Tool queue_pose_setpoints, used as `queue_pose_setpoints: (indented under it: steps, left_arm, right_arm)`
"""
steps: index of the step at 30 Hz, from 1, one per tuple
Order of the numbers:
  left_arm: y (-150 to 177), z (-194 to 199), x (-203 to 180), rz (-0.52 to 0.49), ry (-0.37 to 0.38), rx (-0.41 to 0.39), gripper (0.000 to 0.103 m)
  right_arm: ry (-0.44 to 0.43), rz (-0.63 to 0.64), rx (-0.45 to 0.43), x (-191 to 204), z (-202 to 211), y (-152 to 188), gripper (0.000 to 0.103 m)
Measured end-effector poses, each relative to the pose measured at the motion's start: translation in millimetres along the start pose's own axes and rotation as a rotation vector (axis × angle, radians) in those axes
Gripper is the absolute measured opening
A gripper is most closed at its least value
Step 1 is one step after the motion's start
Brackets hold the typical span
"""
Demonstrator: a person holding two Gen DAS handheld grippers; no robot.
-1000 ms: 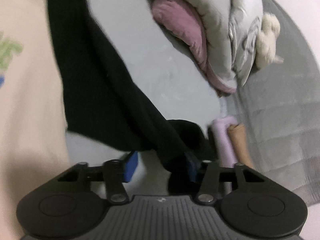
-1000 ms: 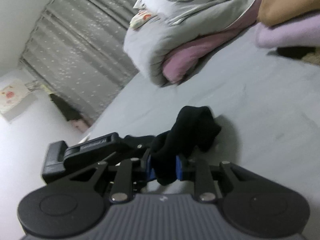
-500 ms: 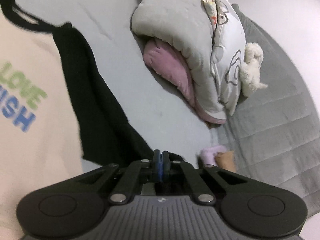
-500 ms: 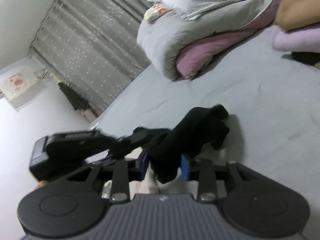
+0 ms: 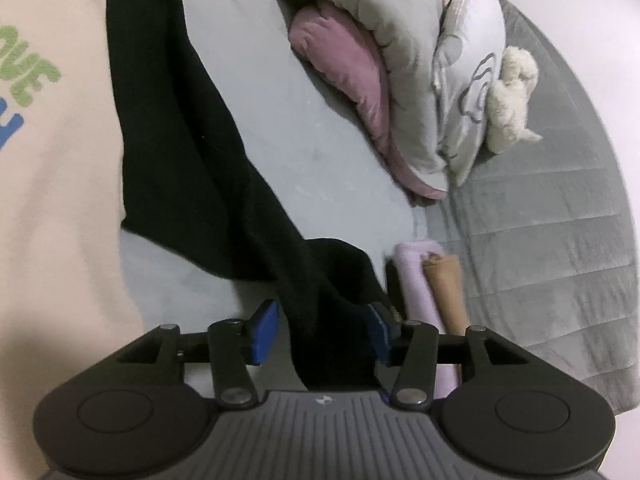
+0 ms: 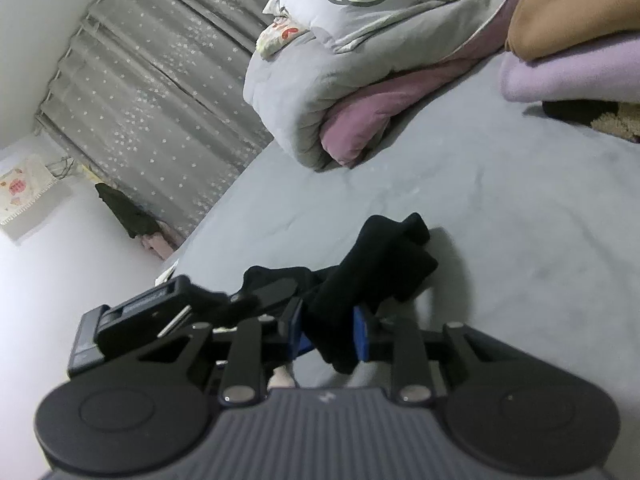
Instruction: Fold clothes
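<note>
A black garment (image 5: 180,140) hangs from the upper left down across the grey bed sheet (image 5: 304,152). Its lower end runs between the blue pads (image 5: 264,332) of my left gripper (image 5: 320,330), whose jaws stand wide apart and open, so the cloth is loose between them. In the right wrist view my right gripper (image 6: 328,332) is shut on a bunched end of the same black garment (image 6: 384,264), which droops onto the sheet ahead. The body of the other gripper (image 6: 152,312) shows close on the left there.
A person's cream sweatshirt (image 5: 52,200) fills the left. A rolled grey and pink duvet (image 5: 380,60) and a plush toy (image 5: 512,96) lie beyond. Folded lilac (image 5: 420,280) and tan (image 5: 444,292) clothes sit at right. Starred curtains (image 6: 152,80) hang behind the bed.
Half a second ago the left gripper's pads were pressed together; now they stand wide apart around the black cloth. The right gripper has kept its hold on the garment.
</note>
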State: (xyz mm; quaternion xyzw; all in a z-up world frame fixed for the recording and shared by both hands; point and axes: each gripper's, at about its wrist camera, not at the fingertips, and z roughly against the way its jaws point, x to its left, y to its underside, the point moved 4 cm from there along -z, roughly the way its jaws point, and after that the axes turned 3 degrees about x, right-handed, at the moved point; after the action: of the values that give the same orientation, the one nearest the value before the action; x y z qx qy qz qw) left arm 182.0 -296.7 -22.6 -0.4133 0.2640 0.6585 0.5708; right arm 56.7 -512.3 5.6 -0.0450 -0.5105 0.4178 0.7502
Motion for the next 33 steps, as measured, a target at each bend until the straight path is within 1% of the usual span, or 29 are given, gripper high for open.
queue_pose_setpoints:
  steps: [1,2,3,4,6,10,15,17,19,22,24,29,33]
  left_arm:
    - [0.7,0.4,2.8,0.017,0.001,-0.004,0.029]
    - [1.1,-0.5,7.5,0.047,0.002,-0.01,0.018]
    - [1.5,-0.4,11.6,0.067,-0.007,-0.014,0.009]
    - [2.0,0.0,14.7,0.08,-0.017,-0.019,0.007]
    - [4.0,3.5,18.1,0.073,-0.066,-0.055,0.006]
    - [9.9,12.7,17.3,0.055,-0.116,-0.095,0.005]
    - [16.2,23.8,9.5,0.022,-0.162,-0.142,0.005]
    - [15.1,24.1,6.7,0.017,-0.18,-0.148,0.005]
    - [11.7,27.9,2.3,0.005,-0.199,-0.165,0.005]
    - [5.4,34.7,-4.9,-0.023,-0.214,-0.194,0.005]
    - [2.8,38.9,-9.6,-0.042,-0.222,-0.209,0.005]
    - [-0.3,45.5,-19.3,-0.068,-0.226,-0.225,0.005]
    - [-1.1,47.1,-29.0,-0.092,-0.225,-0.237,0.005]
  right_arm:
    - [0.0,-0.005,-0.001,-0.3,-0.2,0.1,0.024]
    - [0.0,-0.009,-0.002,-0.7,-0.3,0.2,0.024]
    - [0.0,-0.014,-0.003,-1.0,-0.5,0.3,0.028]
    - [0.0,-0.018,-0.004,-1.4,-0.6,0.4,0.029]
    - [0.001,-0.028,-0.006,-2.0,-1.0,0.6,0.031]
    - [0.001,-0.046,-0.011,-3.4,-1.6,1.0,0.037]
    - [0.001,-0.069,-0.016,-5.1,-2.4,1.5,0.037]
    - [0.002,-0.078,-0.018,-5.8,-2.7,1.6,0.035]
    - [0.002,-0.088,-0.02,-6.5,-3.1,1.8,0.019]
    - [0.002,-0.101,-0.023,-7.5,-3.6,2.1,0.009]
    - [0.001,-0.109,-0.028,-7.7,-3.2,2.1,0.007]
    - [-0.036,-0.088,-0.115,1.4,15.2,-6.2,0.004]
    - [-0.046,-0.071,-0.183,7.4,26.0,-13.2,0.003]
